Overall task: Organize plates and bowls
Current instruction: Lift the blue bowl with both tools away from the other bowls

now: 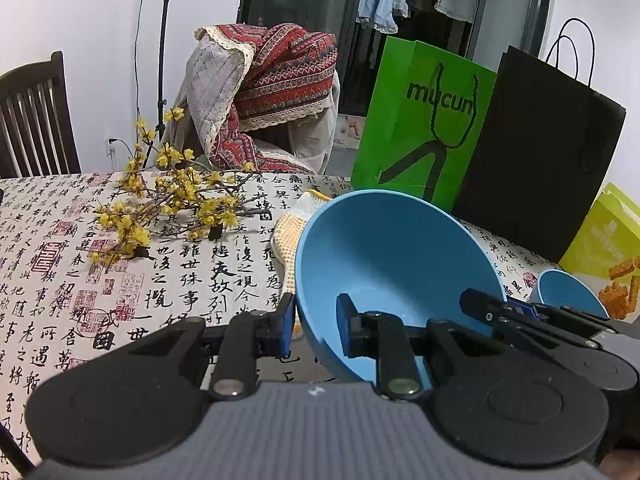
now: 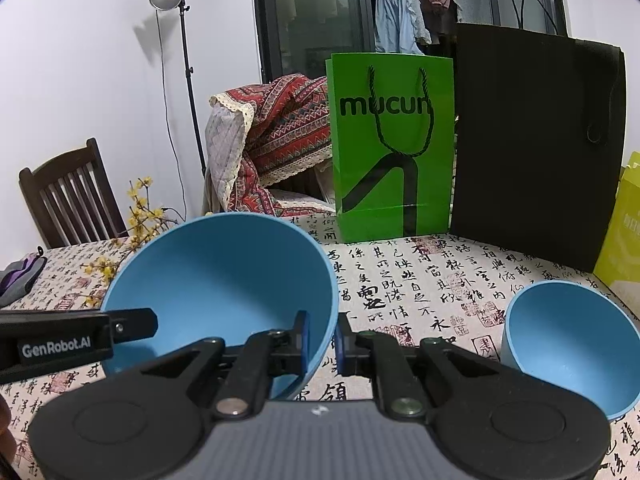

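A large blue bowl (image 1: pixel 396 256) (image 2: pixel 224 280) is tipped with its opening towards me above the calligraphy tablecloth. My left gripper (image 1: pixel 316 326) is shut on its left rim, one pad outside and one inside. In the right wrist view that gripper's finger (image 2: pixel 132 324) reaches the bowl from the left. My right gripper (image 2: pixel 322 340) is shut on the bowl's right rim, with the wall pinched between the blue pads. Its fingers (image 1: pixel 500 312) show in the left wrist view at the bowl's right edge. A smaller blue bowl (image 2: pixel 568 344) (image 1: pixel 568 292) lies tilted on the table to the right.
A green paper bag (image 2: pixel 394 148) and a black bag (image 2: pixel 536 144) stand at the table's far edge, with a yellow box (image 1: pixel 604 236) and orange snacks (image 1: pixel 620 288) at the right. A yellow flower branch (image 1: pixel 172 200) and a knitted glove (image 1: pixel 292 228) lie left of the bowl. Chairs stand behind.
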`<state>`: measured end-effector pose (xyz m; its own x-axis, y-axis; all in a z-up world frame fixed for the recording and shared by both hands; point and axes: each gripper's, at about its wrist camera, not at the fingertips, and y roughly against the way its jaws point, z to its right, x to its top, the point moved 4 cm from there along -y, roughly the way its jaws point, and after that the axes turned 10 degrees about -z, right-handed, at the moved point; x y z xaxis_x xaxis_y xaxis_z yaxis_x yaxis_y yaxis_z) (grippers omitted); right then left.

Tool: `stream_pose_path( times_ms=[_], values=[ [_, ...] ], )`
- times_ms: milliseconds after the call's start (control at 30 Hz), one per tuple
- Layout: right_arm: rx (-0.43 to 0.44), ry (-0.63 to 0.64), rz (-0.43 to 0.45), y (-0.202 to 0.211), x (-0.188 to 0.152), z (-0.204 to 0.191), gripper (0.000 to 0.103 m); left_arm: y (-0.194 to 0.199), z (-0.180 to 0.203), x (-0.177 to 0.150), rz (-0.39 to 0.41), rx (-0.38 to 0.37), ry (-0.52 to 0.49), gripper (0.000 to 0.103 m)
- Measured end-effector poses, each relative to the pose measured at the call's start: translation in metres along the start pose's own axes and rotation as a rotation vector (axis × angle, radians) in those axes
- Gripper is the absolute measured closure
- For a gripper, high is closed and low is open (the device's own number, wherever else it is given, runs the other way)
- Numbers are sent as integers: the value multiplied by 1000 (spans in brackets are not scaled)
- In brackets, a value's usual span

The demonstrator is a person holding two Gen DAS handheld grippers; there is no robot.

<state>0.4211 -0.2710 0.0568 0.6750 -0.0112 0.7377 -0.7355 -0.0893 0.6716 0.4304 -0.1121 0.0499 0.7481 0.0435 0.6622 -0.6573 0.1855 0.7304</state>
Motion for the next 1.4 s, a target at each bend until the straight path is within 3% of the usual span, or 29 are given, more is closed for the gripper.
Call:
stream_pose_path(
  times_ms=[600,1400],
  values=[
    [8,6,23,15,2,-11,91,34,-4,3,55,25,-2,81],
    [31,-21,41,58,-21,-33,91,79,-20,-31,51,21,-5,81]
  ],
)
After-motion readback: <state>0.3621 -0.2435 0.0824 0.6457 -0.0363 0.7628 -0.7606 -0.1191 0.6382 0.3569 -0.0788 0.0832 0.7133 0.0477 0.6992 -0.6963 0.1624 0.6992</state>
